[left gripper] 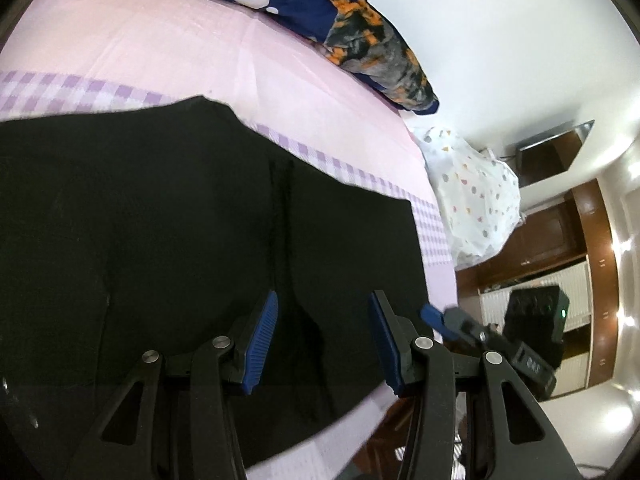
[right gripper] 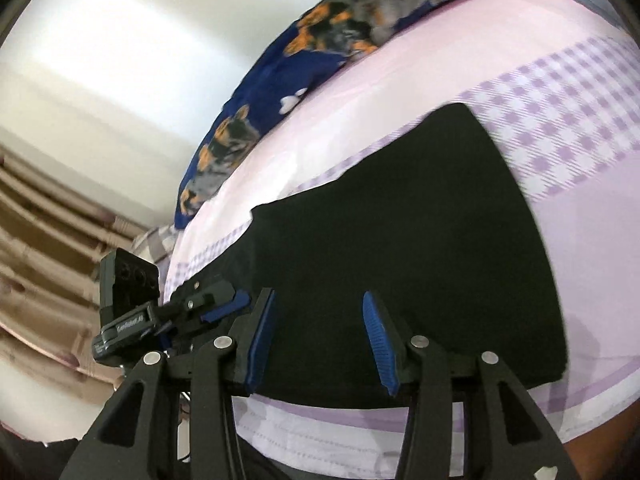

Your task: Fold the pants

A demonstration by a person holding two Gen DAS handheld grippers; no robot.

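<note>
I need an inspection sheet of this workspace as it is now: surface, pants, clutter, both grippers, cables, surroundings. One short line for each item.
Surface: bed sheet, pink with lilac checked bands, mostly smooth.
Job's things: black pants lie flat on the sheet, with a seam down the middle; their far corner shows in the right wrist view.
Clutter: dark blue blanket with a dog print along the far edge of the bed; white dotted cloth beside the bed.
Grippers: left gripper open above the pants, nothing between its pads; right gripper open, nothing held.
Cables: nothing seen.
Surroundings: white wall, brown wooden furniture, beige curtain.
</note>
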